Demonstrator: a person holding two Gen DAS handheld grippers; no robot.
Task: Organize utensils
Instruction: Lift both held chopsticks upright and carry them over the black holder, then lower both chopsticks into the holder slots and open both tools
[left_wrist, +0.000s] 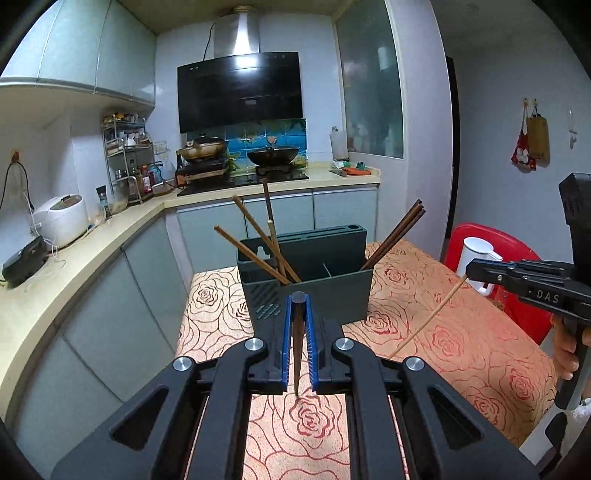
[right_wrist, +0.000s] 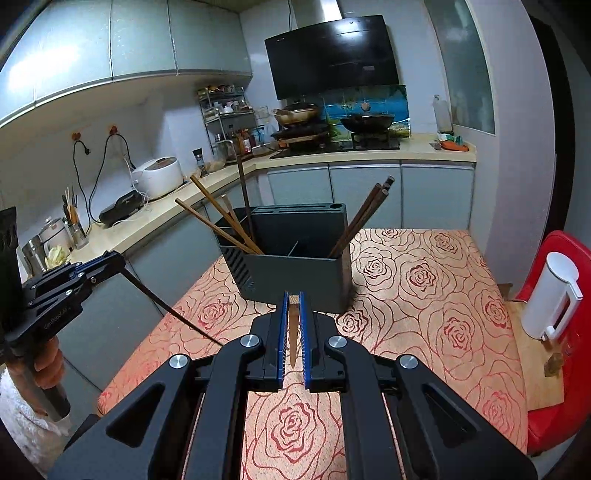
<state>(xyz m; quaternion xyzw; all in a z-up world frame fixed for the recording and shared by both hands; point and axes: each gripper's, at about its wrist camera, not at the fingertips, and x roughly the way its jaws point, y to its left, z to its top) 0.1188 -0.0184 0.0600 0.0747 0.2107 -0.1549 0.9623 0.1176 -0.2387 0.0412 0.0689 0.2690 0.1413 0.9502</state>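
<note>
Rose-patterned cloth (left_wrist: 461, 350) covers the table under me, with kitchen counters and a stove behind. My left gripper (left_wrist: 298, 332) is clamped narrow on a dark chopstick (left_wrist: 297, 354); from its own camera the stick runs along the fingers, thick end forward at the tips, thin end trailing back and down toward the cloth. My right gripper (right_wrist: 291, 332) is closed the same way on a pale chopstick (right_wrist: 291, 339), blunt end forward, tapered end slanting down behind. I judge that I hold each near its thick end so the thin end can go down first.

Just ahead stands the grey utensil holder (left_wrist: 314, 291), upright on the cloth. Its left compartment holds several brown chopsticks (left_wrist: 258, 236) fanned leftward; its right one holds a dark bundle (left_wrist: 395, 236) leaning right. Both held sticks are short of the holder, well above the table, apart from each other.
</note>
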